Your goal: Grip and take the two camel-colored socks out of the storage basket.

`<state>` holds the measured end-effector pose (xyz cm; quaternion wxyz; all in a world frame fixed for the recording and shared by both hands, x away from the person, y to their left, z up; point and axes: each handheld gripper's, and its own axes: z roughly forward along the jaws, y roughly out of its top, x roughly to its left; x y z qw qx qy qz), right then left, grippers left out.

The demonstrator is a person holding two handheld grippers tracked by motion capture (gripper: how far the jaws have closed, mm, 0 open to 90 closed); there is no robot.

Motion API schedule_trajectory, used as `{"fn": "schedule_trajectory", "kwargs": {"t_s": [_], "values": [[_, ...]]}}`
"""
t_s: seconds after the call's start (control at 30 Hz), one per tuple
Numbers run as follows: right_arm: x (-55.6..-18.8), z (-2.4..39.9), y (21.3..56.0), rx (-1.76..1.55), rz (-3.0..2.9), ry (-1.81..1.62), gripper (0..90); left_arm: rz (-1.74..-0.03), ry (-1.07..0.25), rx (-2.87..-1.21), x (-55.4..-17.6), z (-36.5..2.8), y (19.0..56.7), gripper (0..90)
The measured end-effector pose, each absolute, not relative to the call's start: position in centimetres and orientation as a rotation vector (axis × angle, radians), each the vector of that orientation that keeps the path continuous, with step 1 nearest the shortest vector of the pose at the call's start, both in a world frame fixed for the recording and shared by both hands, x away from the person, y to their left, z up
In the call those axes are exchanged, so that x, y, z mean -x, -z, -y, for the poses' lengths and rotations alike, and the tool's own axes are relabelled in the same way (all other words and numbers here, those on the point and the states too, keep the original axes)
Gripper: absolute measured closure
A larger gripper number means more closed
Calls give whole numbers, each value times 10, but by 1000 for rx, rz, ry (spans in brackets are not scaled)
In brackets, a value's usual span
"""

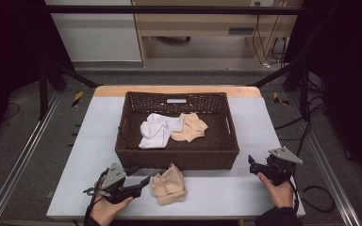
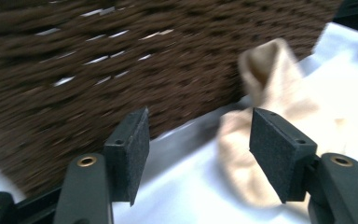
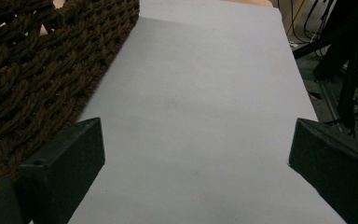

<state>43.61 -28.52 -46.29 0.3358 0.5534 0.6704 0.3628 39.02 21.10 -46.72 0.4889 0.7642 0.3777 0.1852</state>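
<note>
A beige sock (image 1: 169, 184) lies crumpled on the table's pale mat, just in front of a brown wicker basket (image 1: 176, 157). My left gripper (image 1: 140, 175) sits immediately left of that sock, open, its jaws pointing toward it. In the left gripper view the sock (image 2: 270, 84) rests beyond the right-hand jaw, and nothing is between the pads of the left gripper (image 2: 198, 121). Inside the basket are a white sock bundle (image 1: 158, 129) and another beige sock (image 1: 191, 127). My right gripper (image 1: 252, 165) is held at the basket's near right corner, open and empty (image 3: 196, 135).
The basket wall (image 2: 121, 56) stands close ahead of the left jaws, and its right side (image 3: 37, 70) runs along the left of the right gripper view. The mat (image 3: 205, 93) stretches away to the right of the basket. Cables and dark frame legs lie beyond the table edge.
</note>
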Motion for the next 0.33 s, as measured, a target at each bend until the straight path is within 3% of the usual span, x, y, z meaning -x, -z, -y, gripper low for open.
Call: {"fn": "schedule_trajectory", "kwargs": {"t_s": [0.33], "values": [[-436,285,463,-1441,-1752,-948,37,-991,-488,-1864,-392,-232,473,360]]}}
